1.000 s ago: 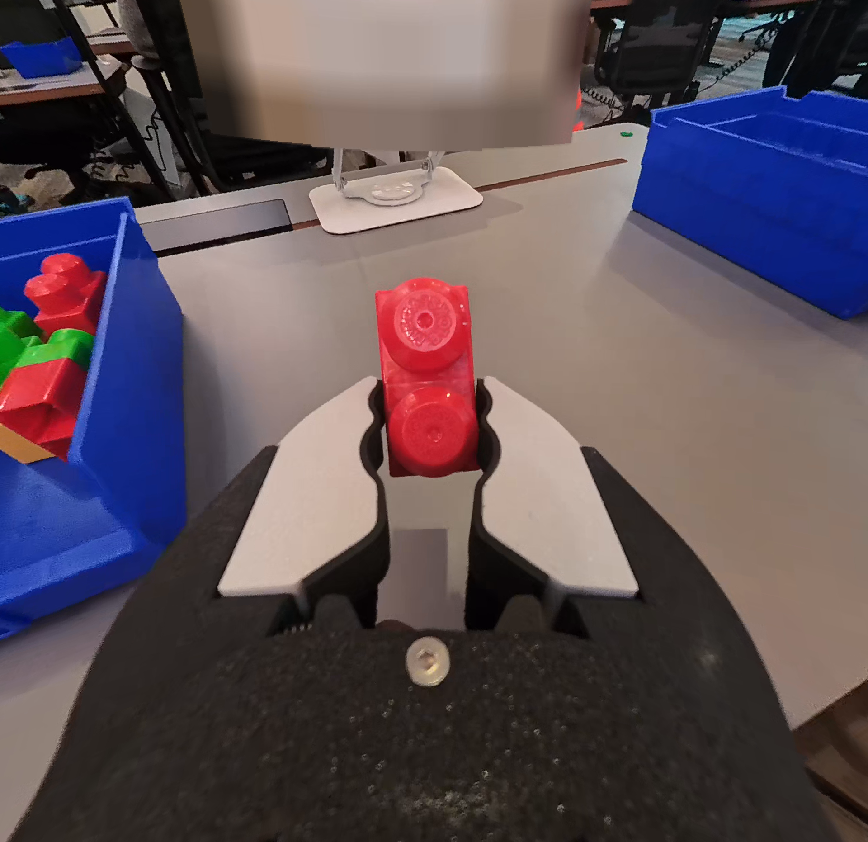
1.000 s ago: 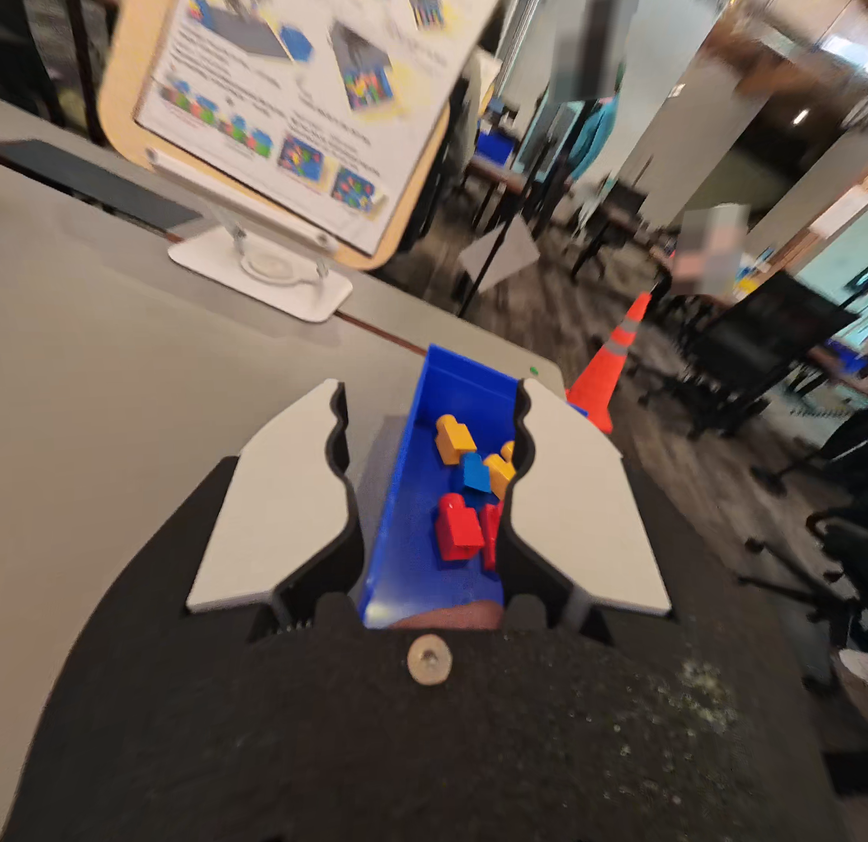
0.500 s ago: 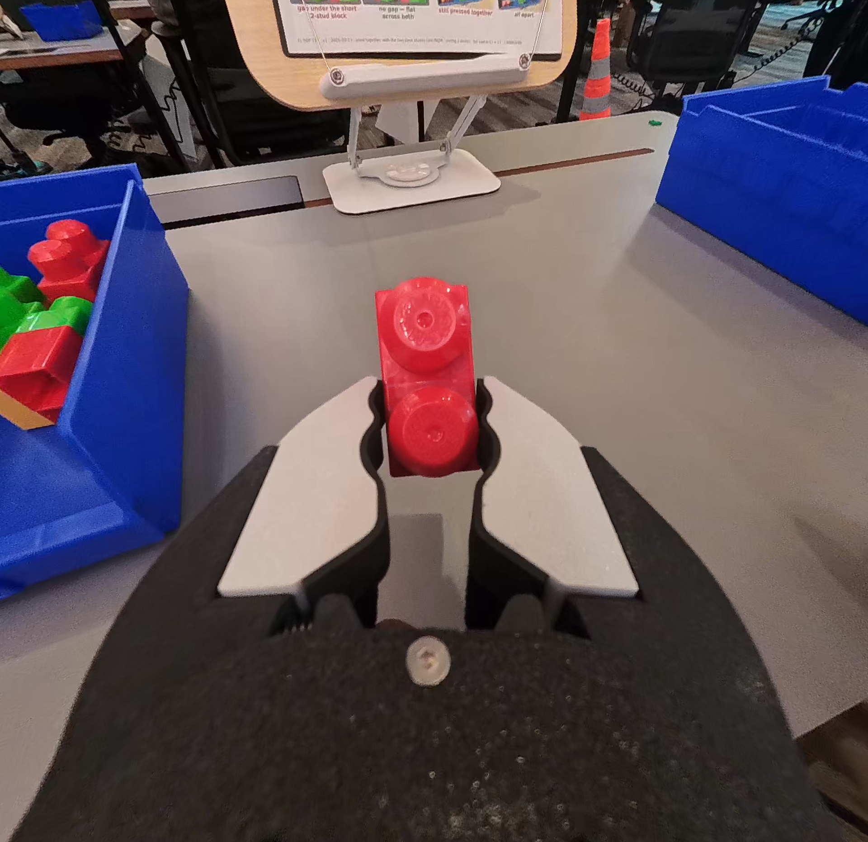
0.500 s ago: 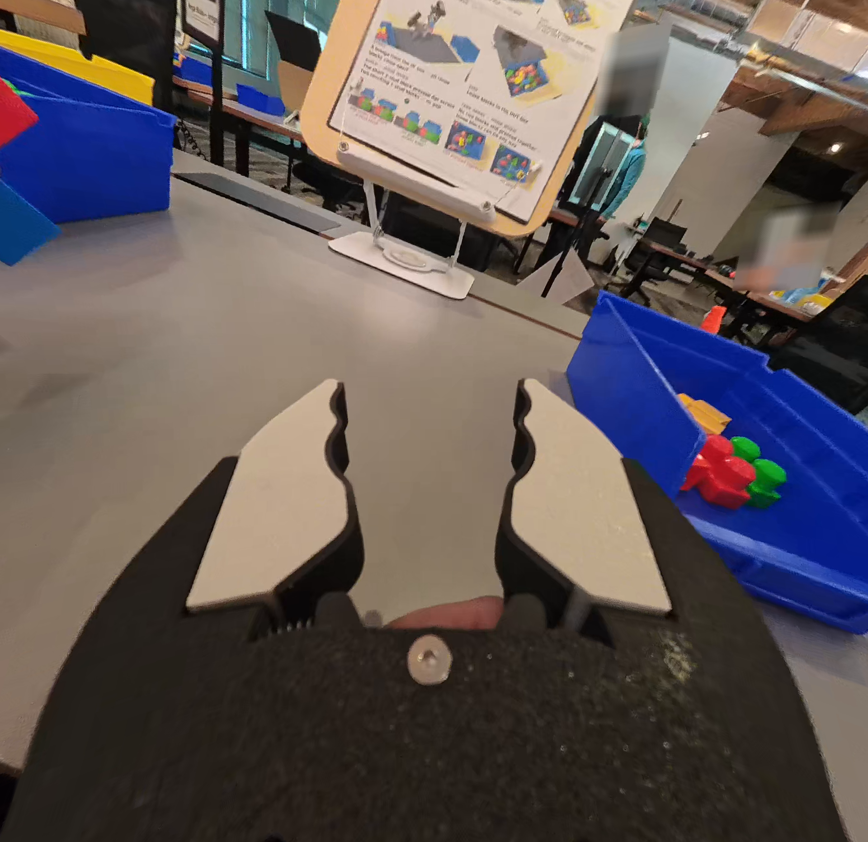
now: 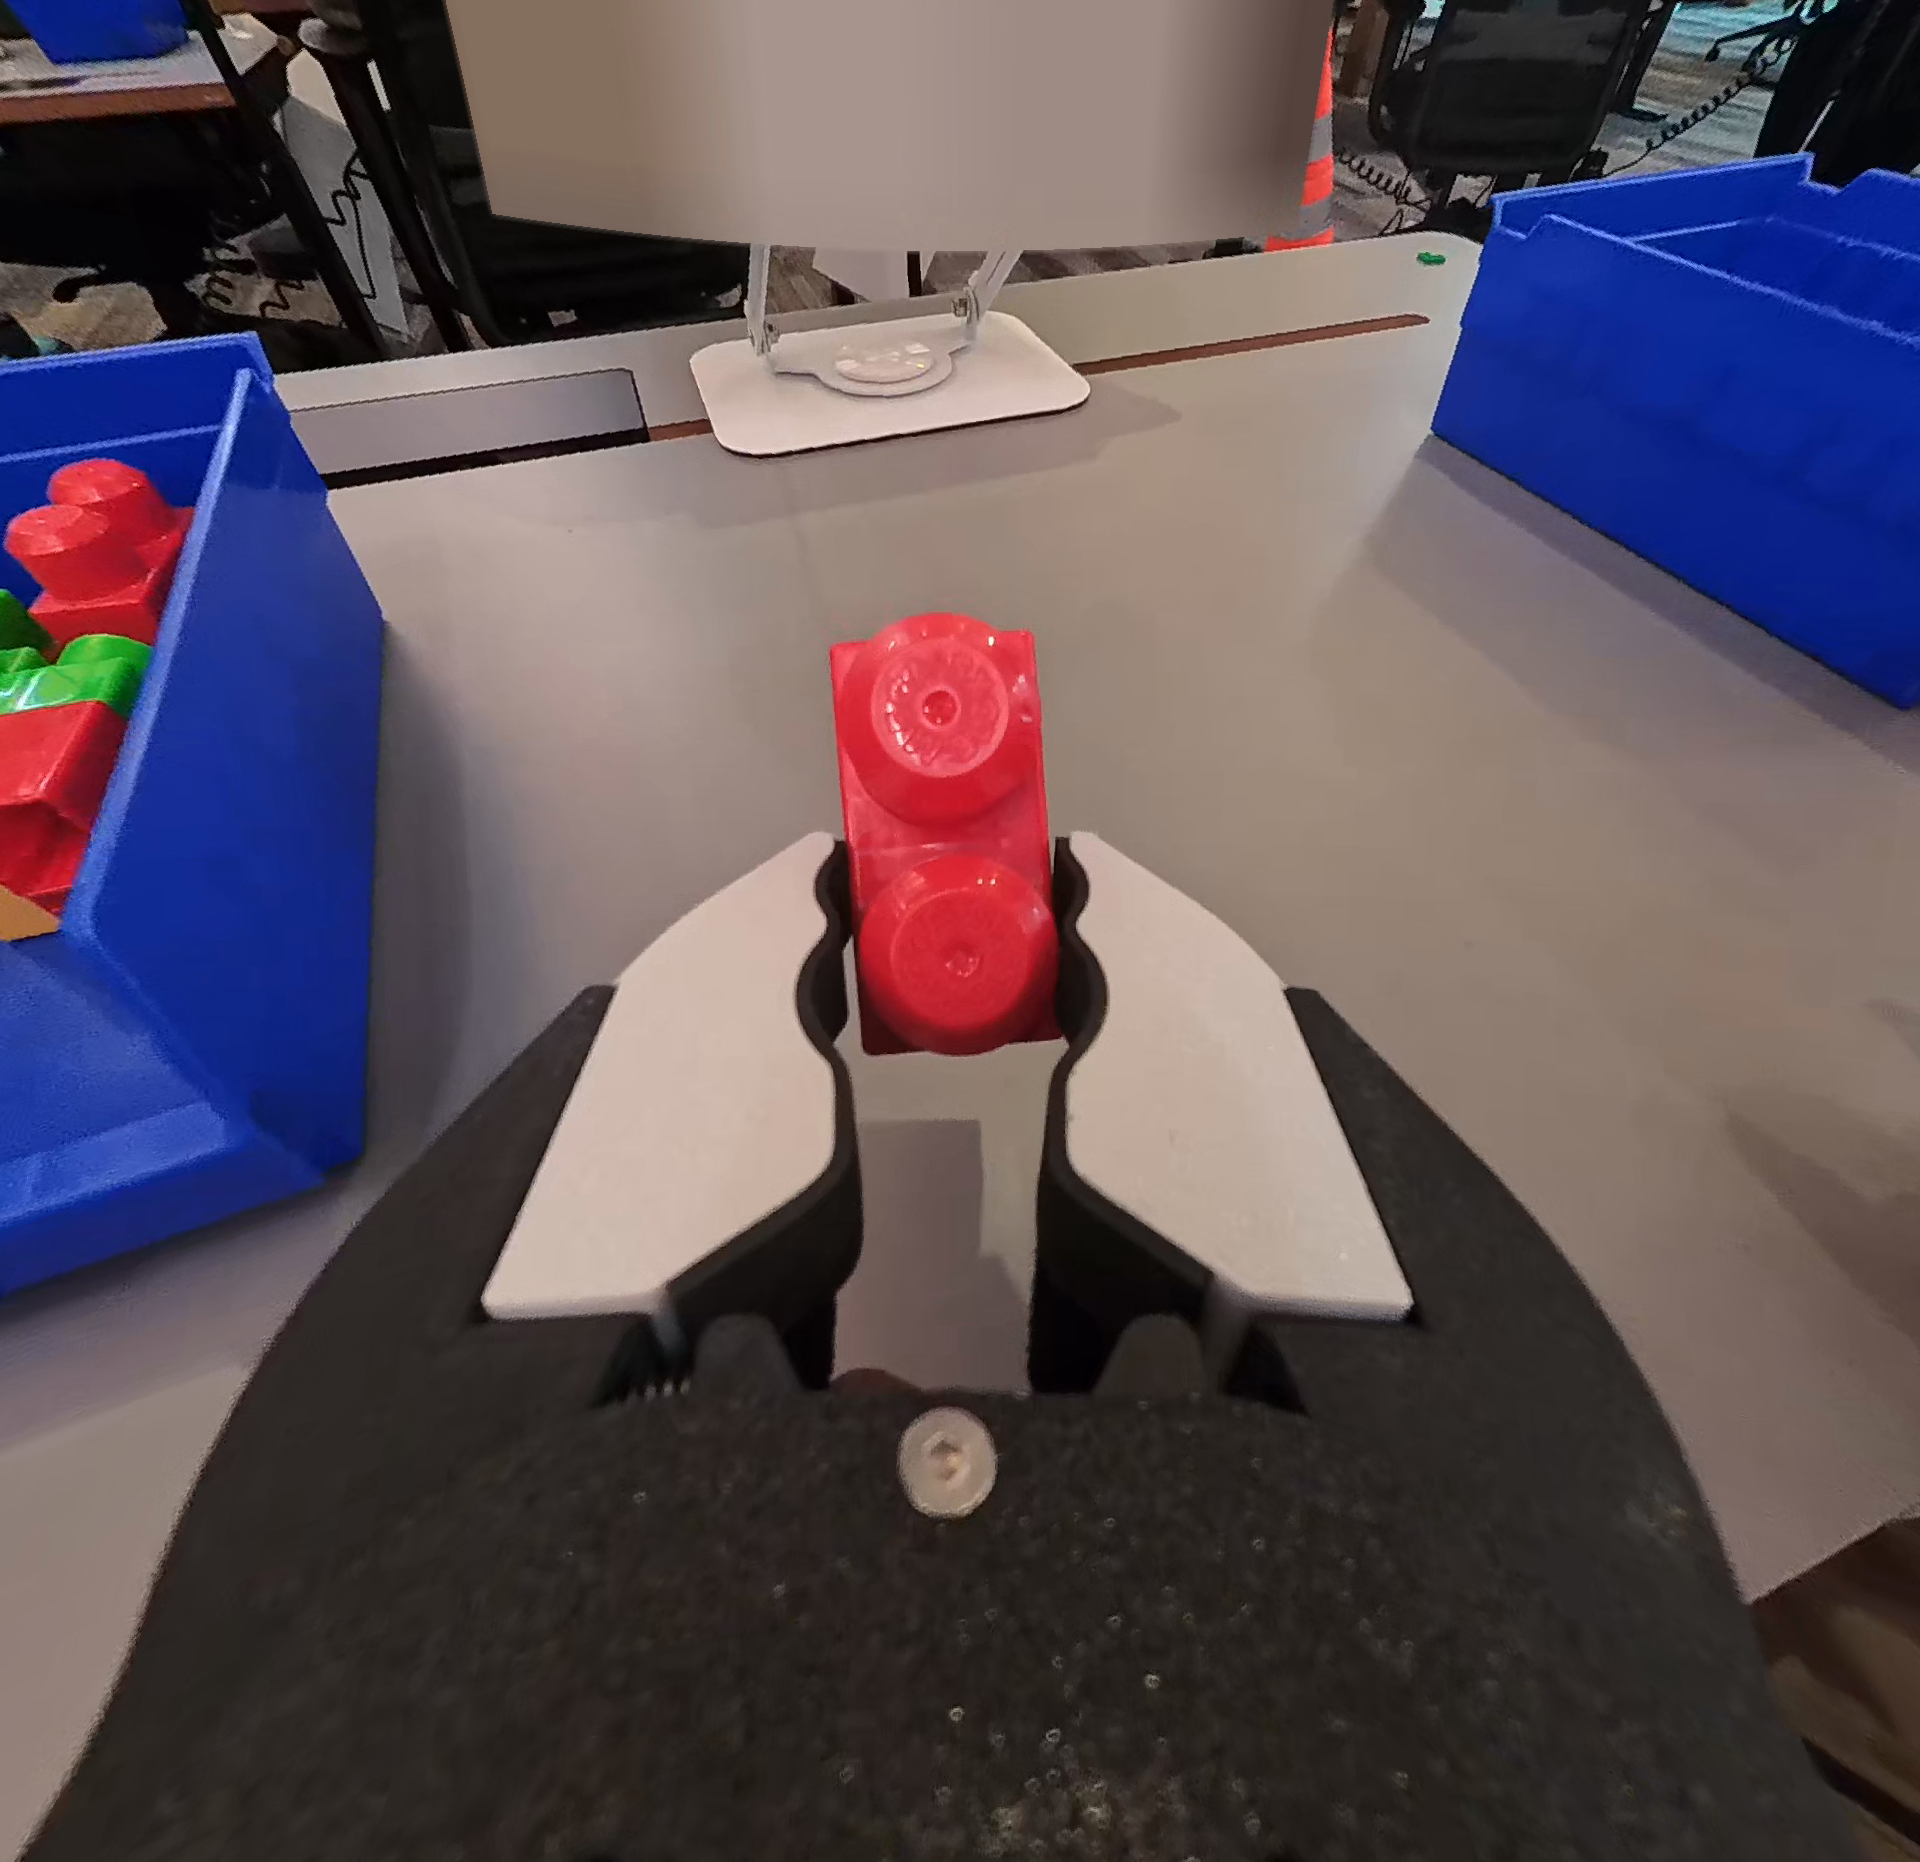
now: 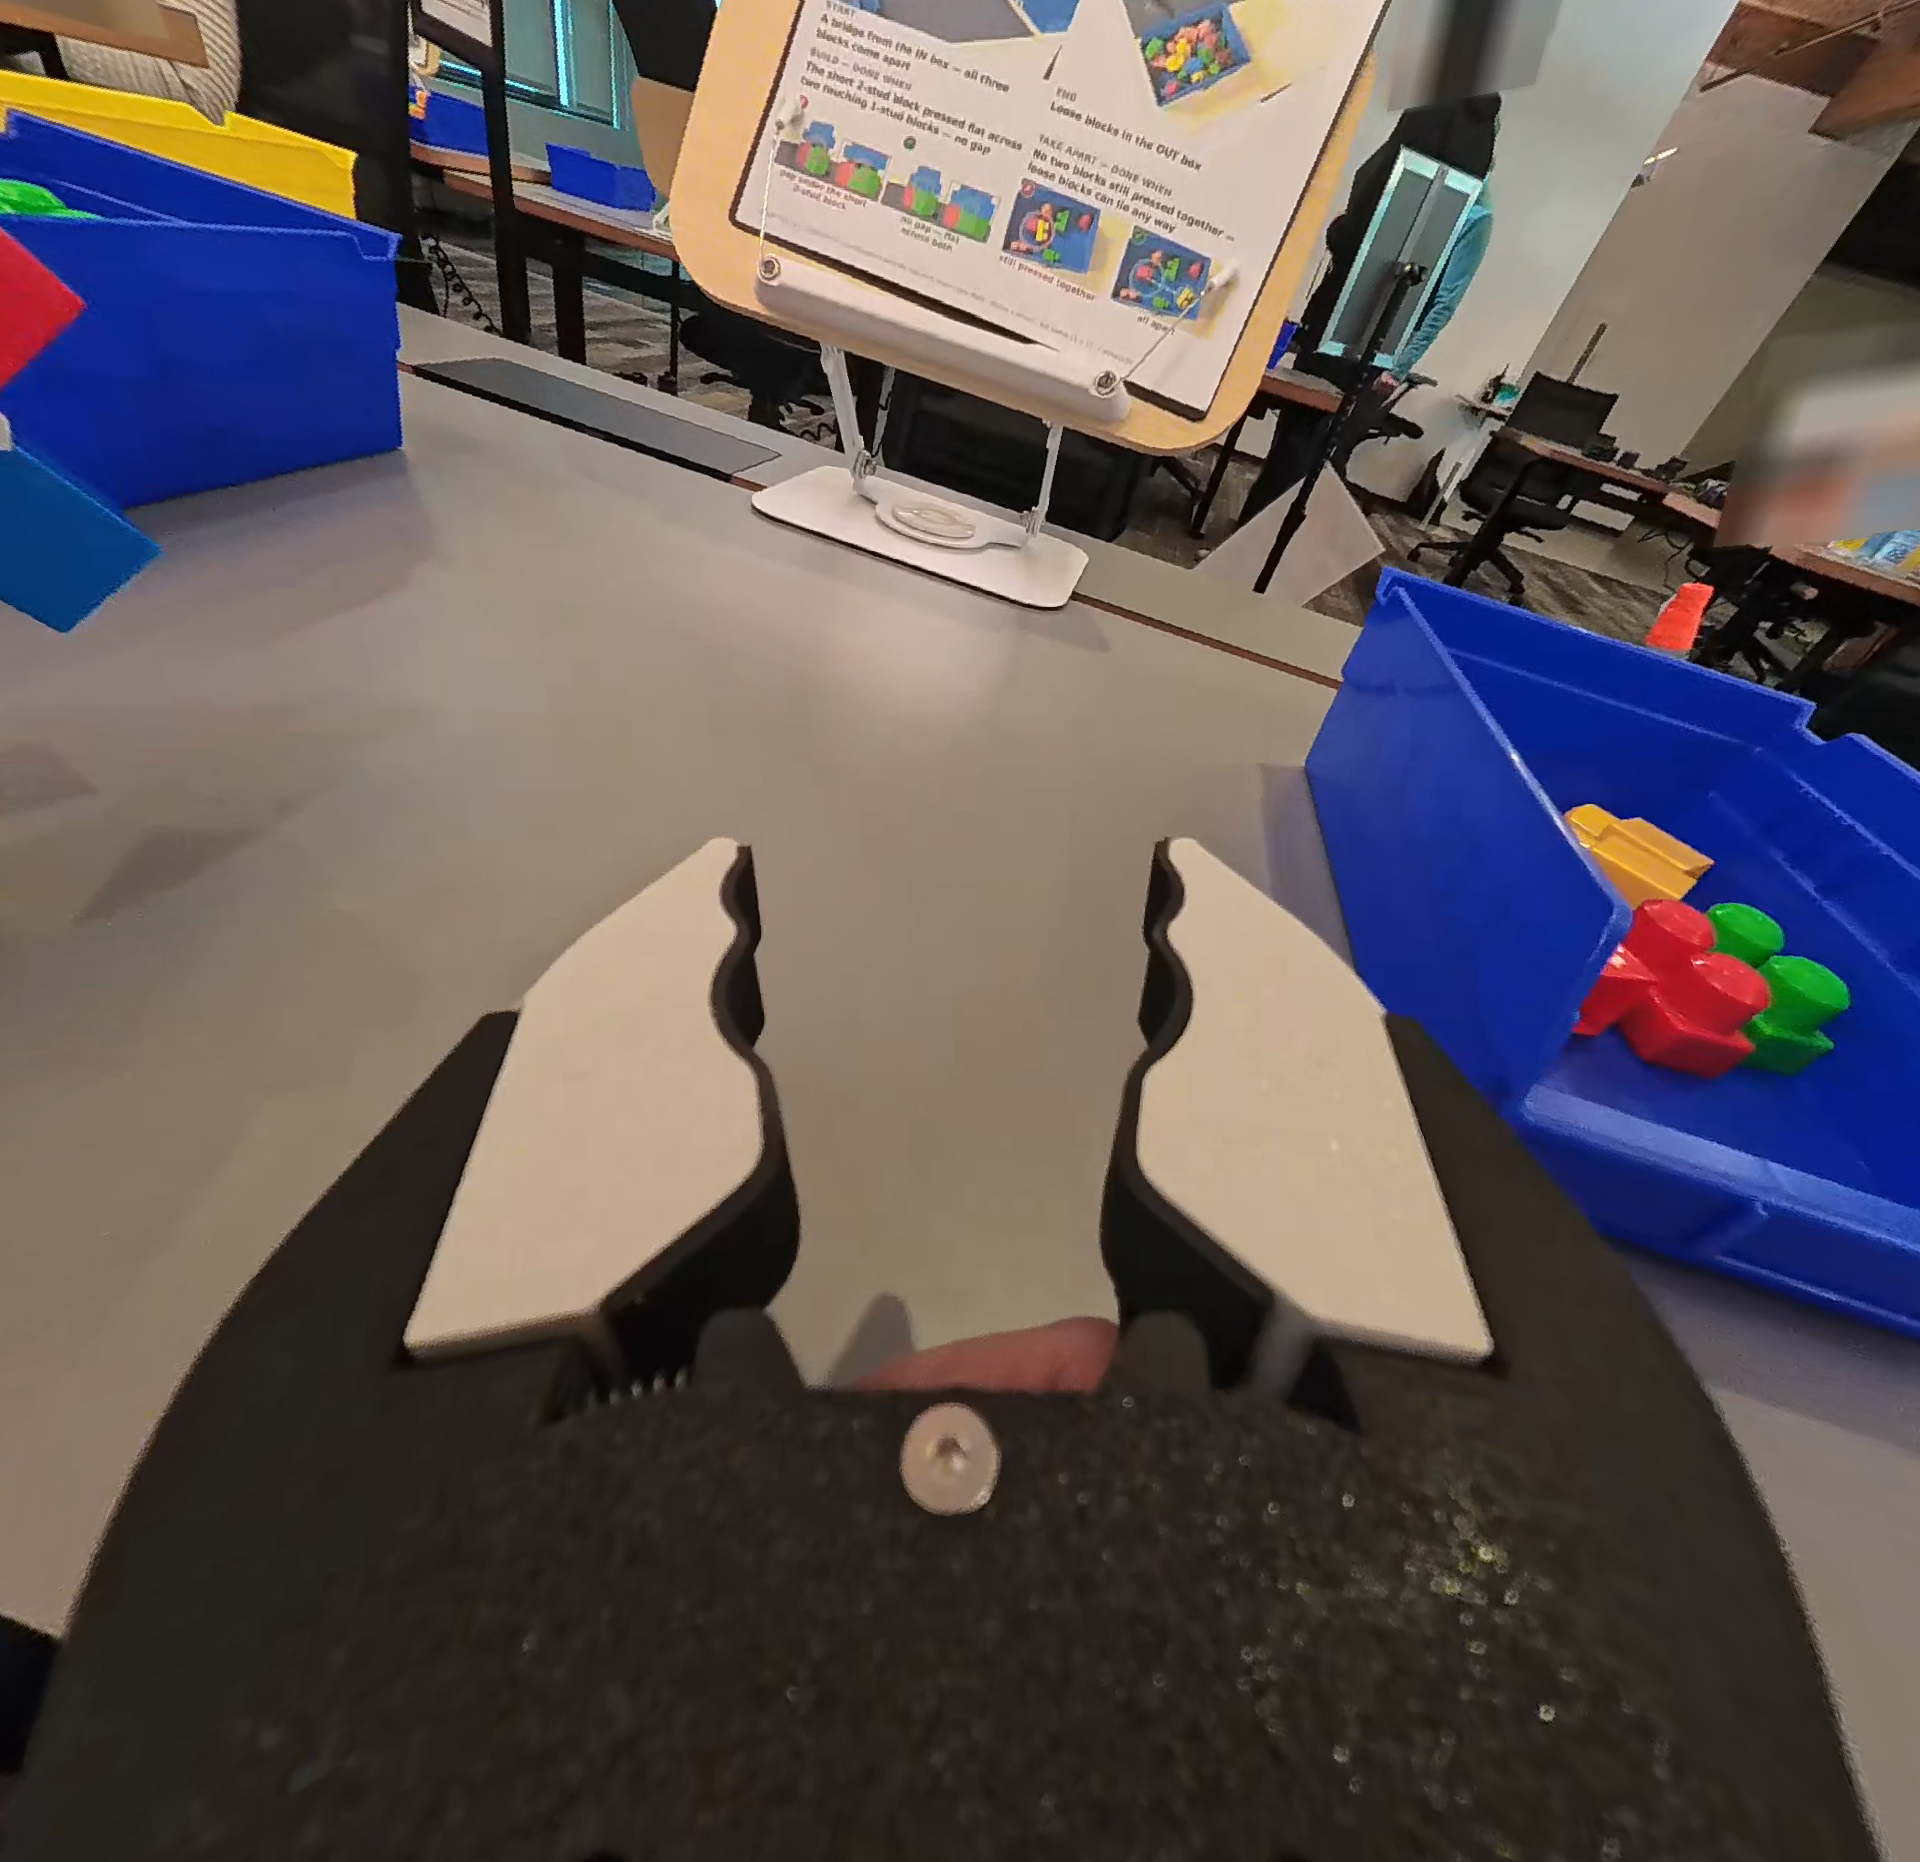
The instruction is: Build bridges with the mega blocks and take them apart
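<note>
Between left gripper (image 5: 948, 867) fingers: glossy red two-stud block (image 5: 940, 836).

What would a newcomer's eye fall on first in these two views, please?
First, the red two-stud block clamped in the left hand-held gripper above the grey table. Next, the right hand-held gripper, open and empty, with a blue bin of red, green and yellow blocks to its right.

**Around the desk**

A grey desk (image 6: 520, 773) carries a white stand (image 6: 925, 534) holding an illustrated instruction board (image 6: 1039, 150) — beyond it, office chairs (image 6: 1527, 482), an orange cone (image 5: 1314, 160) and a yellow bin (image 6: 208, 139) at far left.
</note>
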Available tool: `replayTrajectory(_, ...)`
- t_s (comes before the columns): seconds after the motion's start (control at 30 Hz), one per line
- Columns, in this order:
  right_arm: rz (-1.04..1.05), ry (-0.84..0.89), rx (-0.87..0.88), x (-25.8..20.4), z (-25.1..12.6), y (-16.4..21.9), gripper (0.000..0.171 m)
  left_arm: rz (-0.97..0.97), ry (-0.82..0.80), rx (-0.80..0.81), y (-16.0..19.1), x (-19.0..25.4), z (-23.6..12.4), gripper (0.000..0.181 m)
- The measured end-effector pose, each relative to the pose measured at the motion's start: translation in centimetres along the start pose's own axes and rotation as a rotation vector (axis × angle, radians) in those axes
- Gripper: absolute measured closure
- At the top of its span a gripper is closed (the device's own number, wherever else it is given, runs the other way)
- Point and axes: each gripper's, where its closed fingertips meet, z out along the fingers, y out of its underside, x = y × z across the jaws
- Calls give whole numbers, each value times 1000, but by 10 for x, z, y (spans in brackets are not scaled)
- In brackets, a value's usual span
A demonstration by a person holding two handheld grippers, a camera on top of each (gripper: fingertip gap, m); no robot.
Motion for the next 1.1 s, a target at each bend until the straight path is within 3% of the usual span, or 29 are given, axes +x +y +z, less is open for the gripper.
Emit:
replayTrajectory(0.23, -23, -84, -6, -9, 6, -8, 100, 23, 81, 9, -7, 7, 0, 145)
replayTrajectory(0.5, -246, -727, -13, -77, 32, -49, 103, 134, 516, 24, -46, 47, -5, 145)
replayTrajectory(0.63, -402, -910, -15, -103, 37, -58, 99, 249, 712, 55, -61, 72, -11, 145)
replayTrajectory(0.87, -507, -1047, 12, -127, 35, -69, 112, 409, 927, 102, -68, 106, -22, 145)
replayTrajectory(0.97, -500, -1091, 20, -131, 31, -68, 130, 443, 983, 105, -65, 116, -24, 145)
replayTrajectory(1.1, -499, -1103, -2, -130, 30, -60, 133, 471, 1010, 104, -58, 120, -23, 145)
